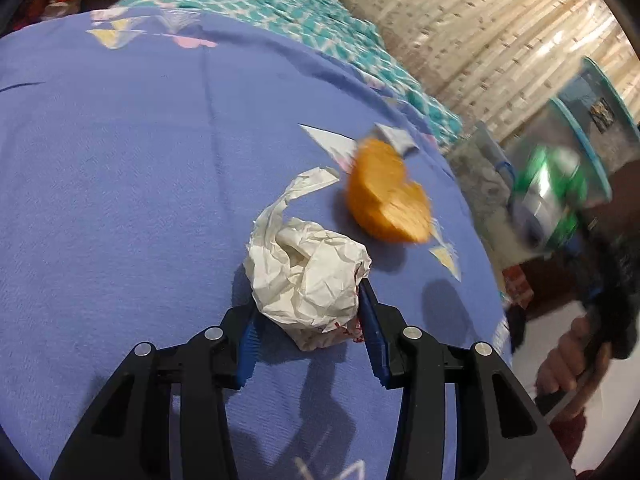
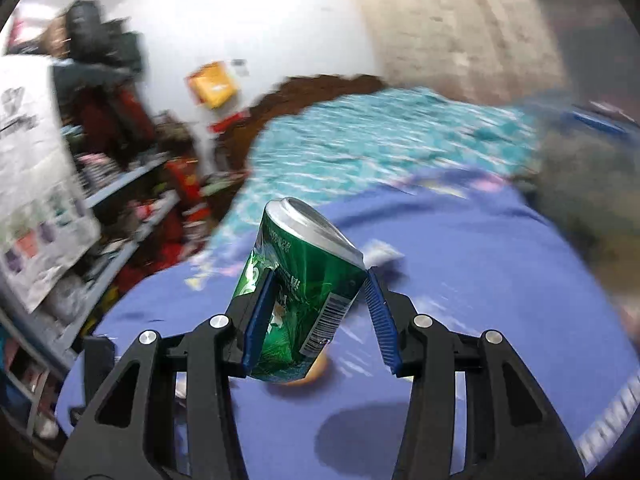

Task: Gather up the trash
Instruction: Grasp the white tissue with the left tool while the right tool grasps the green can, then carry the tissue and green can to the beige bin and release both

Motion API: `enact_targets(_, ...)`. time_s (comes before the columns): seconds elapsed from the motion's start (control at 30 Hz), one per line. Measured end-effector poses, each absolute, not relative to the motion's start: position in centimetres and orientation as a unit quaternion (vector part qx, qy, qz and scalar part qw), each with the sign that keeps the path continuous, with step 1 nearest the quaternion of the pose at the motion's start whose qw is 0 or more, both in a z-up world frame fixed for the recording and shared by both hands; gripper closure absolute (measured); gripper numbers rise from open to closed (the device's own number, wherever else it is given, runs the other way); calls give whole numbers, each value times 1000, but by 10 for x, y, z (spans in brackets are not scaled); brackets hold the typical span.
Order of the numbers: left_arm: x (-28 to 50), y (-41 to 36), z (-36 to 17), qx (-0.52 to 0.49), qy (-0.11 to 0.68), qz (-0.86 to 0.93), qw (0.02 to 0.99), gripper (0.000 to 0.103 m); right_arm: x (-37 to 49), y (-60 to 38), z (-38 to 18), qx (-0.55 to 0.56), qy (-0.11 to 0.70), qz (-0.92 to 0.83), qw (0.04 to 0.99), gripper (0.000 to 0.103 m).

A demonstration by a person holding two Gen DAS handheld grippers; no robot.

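Note:
My left gripper (image 1: 310, 312) is shut on a crumpled white paper wrapper (image 1: 308, 276) and holds it just above the blue bedsheet (image 1: 140, 160). An orange peel (image 1: 386, 192) lies on the sheet just beyond it, next to a small white paper scrap (image 1: 332, 140). My right gripper (image 2: 320, 304) is shut on a dented green drink can (image 2: 304, 292), held tilted above the sheet (image 2: 460, 300). The same can (image 1: 548, 196) shows blurred in the left wrist view, at the right beside a clear bin (image 1: 592, 128).
A teal patterned blanket (image 1: 304, 4) covers the far part of the bed. The bed's right edge drops to the floor where the bin stands. Cluttered shelves (image 2: 120, 208) and a white wall lie to the left in the right wrist view. A curtain (image 1: 480, 32) hangs behind.

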State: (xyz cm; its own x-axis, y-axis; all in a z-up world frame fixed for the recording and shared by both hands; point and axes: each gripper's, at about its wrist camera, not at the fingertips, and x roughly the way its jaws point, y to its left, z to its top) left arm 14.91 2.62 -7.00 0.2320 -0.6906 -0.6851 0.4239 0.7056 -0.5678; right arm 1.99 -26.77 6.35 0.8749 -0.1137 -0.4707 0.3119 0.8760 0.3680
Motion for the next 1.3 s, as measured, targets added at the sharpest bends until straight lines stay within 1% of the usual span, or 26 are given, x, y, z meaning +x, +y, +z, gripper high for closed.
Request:
enact_targets(0.03, 146, 21, -68, -125, 503, -374, 769, 61, -11, -281, 46, 256, 238, -149, 925, 55)
enact_targets(0.07, 141, 15, -65, -113, 501, -386, 766, 61, -11, -281, 46, 256, 238, -149, 925, 55)
enact_targets(0.17, 126, -6, -59, -84, 498, -431, 748, 61, -41, -294, 22, 289, 263, -185, 902, 55)
enact_targets(0.27, 104, -32, -55, -53, 494, -472, 728, 61, -69, -310, -7, 346, 286, -192, 872, 55)
enact_targets(0.4, 80, -63, -51, -22, 492, -494, 717, 61, -88, -330, -25, 396, 279, -177, 857, 55)
enact_targets(0.47, 71, -79, -53, -3, 497, -490, 716, 61, -96, -336, -33, 404, 280, -172, 854, 55)
enact_targets(0.6, 66, -119, -72, 37, 538, -467, 701, 62, -103, -354, -55, 431, 280, -150, 845, 55)
enact_targets(0.63, 66, -130, -72, 42, 540, -465, 700, 62, -105, -368, -64, 457, 267, -130, 838, 55)
enact_targets(0.7, 64, -153, -65, 57, 539, -467, 699, 62, -109, -377, -66, 465, 258, -127, 837, 55)
enact_targets(0.8, 62, -197, -58, 64, 552, -489, 673, 63, -132, -408, -65, 490, 215, -124, 835, 55)
enact_targets(1.0, 46, -318, -39, 115, 522, -541, 650, 63, -185, -489, -49, 483, 143, -209, 838, 55)
enact_targets(1.2, 31, -442, -33, 159, 480, -572, 646, 62, -208, -567, -51, 489, 114, -291, 814, 55)
enact_targets(1.3, 34, -491, -42, 174, 485, -569, 640, 62, -203, -597, -61, 515, 123, -299, 794, 54)
